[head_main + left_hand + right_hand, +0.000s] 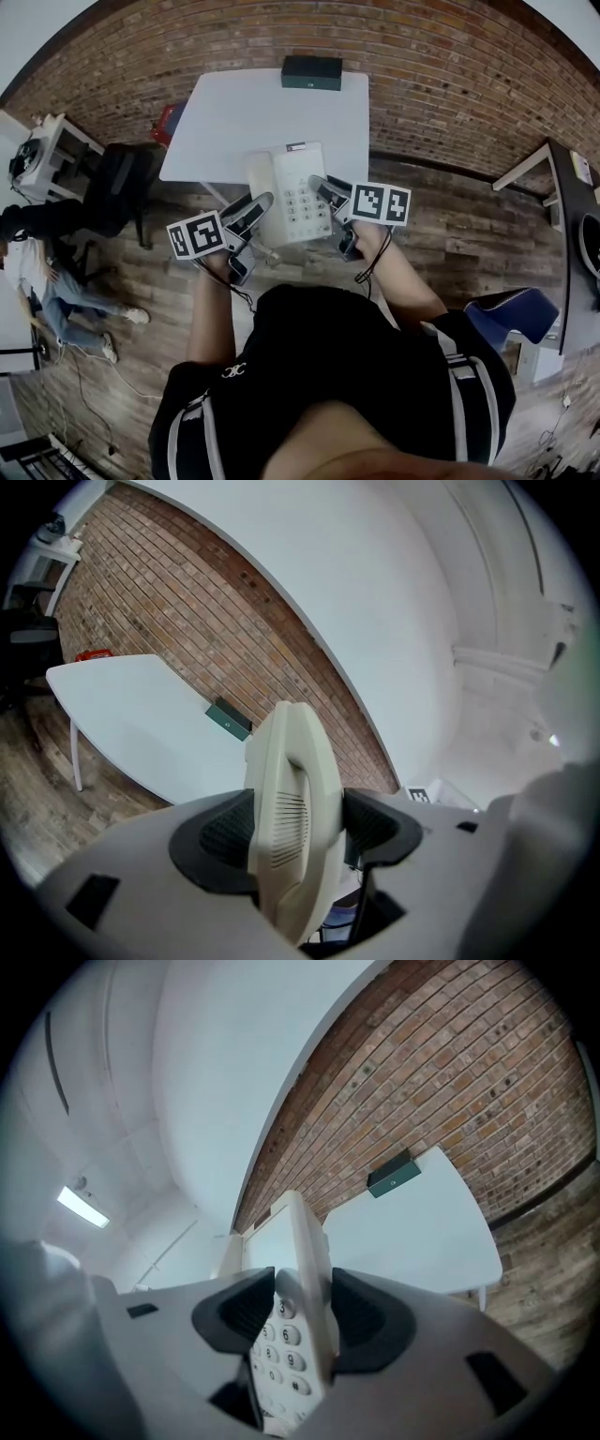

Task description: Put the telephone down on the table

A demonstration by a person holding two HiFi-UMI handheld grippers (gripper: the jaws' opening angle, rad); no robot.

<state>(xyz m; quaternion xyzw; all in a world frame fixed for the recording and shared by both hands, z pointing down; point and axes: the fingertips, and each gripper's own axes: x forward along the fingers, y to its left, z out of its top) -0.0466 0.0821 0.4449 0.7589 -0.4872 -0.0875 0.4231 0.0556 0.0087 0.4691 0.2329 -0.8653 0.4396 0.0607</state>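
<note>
A cream desk telephone (289, 194) with a keypad is held in the air over the near edge of the white table (253, 117). My left gripper (246, 217) is shut on its left side, where the handset (291, 808) fills the jaws. My right gripper (330, 195) is shut on the telephone's right edge (305, 1288), beside the number keys. The phone is tilted, its far end over the table top.
A dark green box (311, 72) lies at the table's far edge against the brick wall. A black chair (117, 192) and a seated person (56, 281) are at the left. A blue chair (511, 314) stands at the right, by a desk (562, 187).
</note>
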